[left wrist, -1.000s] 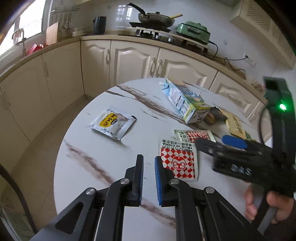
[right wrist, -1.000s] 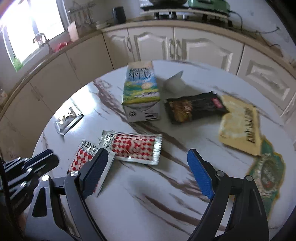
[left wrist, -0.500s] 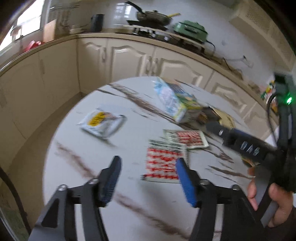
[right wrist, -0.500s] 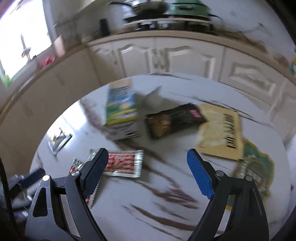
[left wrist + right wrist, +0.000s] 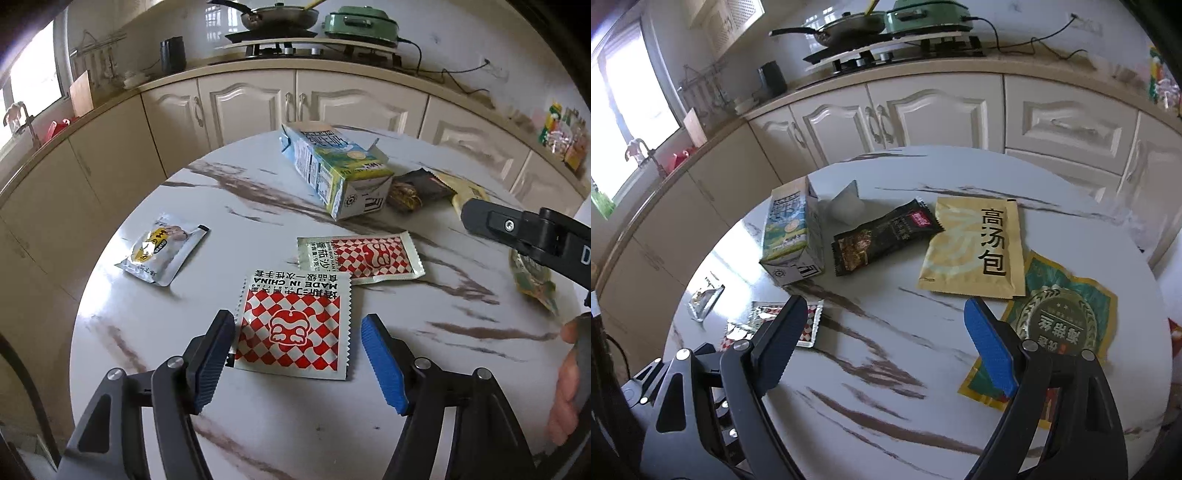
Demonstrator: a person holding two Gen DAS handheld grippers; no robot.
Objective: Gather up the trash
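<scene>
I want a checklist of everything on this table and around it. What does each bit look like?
Surface: round marble table, brown veins.
Job's things: milk carton lying on its side; two red-checked sachets; silver pouch; black wrapper; yellow packet; green packet.
Clutter: nothing seen.
Grippers: left gripper open around the near sachet; right gripper open, empty.
Cables: black cord on counter.
Surroundings: cream cabinets, stove, pan.

Black left tool (blue ribbed pads), silver screws.
</scene>
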